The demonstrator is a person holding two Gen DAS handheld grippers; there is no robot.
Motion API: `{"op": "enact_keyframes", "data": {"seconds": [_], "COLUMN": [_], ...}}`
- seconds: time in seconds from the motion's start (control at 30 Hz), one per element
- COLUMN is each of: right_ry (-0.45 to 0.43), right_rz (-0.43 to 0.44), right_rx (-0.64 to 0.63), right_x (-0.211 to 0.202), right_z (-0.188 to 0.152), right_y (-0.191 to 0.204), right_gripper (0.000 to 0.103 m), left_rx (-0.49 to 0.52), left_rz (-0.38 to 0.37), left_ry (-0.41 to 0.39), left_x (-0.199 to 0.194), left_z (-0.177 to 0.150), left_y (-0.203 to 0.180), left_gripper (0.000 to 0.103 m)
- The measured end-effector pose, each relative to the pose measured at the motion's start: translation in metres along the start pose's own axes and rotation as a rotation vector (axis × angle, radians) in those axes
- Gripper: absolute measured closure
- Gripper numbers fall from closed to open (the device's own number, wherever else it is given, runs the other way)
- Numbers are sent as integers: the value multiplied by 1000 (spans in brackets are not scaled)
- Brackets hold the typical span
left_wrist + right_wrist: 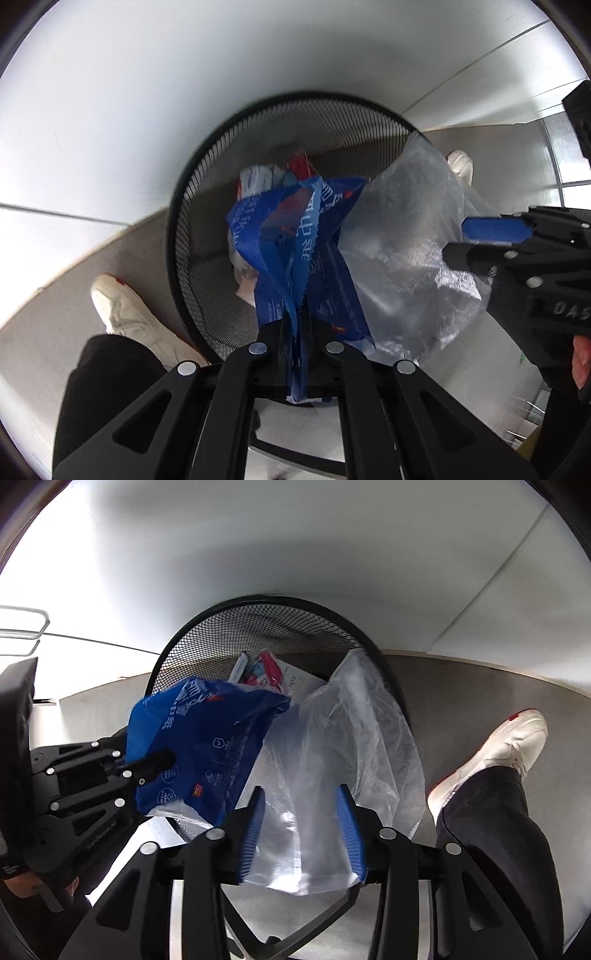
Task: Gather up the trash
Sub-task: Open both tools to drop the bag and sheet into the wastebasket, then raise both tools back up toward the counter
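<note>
Hanging over the mouth of the black mesh bin (199,206), both pieces of trash sit only partly inside it, and that is where trouble could start. Furthest left, at nine o'clock of the bin in the left wrist view, a white shoe (125,314) stands just beside the mesh wall, so a nudge from the foot could shift the bin under the load. At the centre, the left tongs (297,332) are pinched tight on the crumpled blue wrapper (295,251), whose free end points toward twelve o'clock, down among the packets (266,177) already in the bin. Let go while tilted, it may catch on the rim. To the right, the clear plastic bag (332,738) drapes over the rim at about three o'clock. The right tongs (301,827) stand roughly half open with the bag between the blue pads (253,830) but no visible pinch, so I judge the light film could slide outward onto the floor (480,686).
</note>
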State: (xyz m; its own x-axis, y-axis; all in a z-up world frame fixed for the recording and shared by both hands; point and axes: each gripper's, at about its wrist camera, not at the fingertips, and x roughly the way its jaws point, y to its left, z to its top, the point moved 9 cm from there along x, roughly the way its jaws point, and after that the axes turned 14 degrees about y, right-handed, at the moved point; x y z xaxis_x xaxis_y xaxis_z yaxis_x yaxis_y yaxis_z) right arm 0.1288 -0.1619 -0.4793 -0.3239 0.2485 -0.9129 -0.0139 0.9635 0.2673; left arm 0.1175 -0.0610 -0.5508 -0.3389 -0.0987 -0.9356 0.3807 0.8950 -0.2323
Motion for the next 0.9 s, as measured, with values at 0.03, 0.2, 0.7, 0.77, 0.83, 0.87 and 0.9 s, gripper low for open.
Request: {"op": "enact_keyframes", "data": {"seconds": [0.03,0.2,0.7,0.77,0.83,0.87,0.9], "right_ry": [-6,-62,-201,-221,-253,-270,-290], "right_rz": [-4,-6,-62,-67,-75,-76,-78], "right_rx": [1,32,49,39,25,16,9], "right_x": [-3,-26,-94,-103,-116,-123,-131], "right_z": [-1,-7,-53,-63,-74,-80,-87], "right_y": [-1,-10,-6,-1,6,10,13], "right_gripper": [45,11,3,3,3,3,3], "left_rx": [1,-12,-62,-55,-52,-51,-47], "left_rz": [8,24,22,23,24,19,17], "left_ry": [6,-38,-162,-192,-227,-248,-269], "left_x": [4,-5,-74,-88,-104,-114,-123], "left_z": [-1,-4,-43,-53,-64,-72,-78], "left_y": [4,7,7,0,-5,-9,-12], "left_gripper": [91,14,4,4,4,4,4]}}
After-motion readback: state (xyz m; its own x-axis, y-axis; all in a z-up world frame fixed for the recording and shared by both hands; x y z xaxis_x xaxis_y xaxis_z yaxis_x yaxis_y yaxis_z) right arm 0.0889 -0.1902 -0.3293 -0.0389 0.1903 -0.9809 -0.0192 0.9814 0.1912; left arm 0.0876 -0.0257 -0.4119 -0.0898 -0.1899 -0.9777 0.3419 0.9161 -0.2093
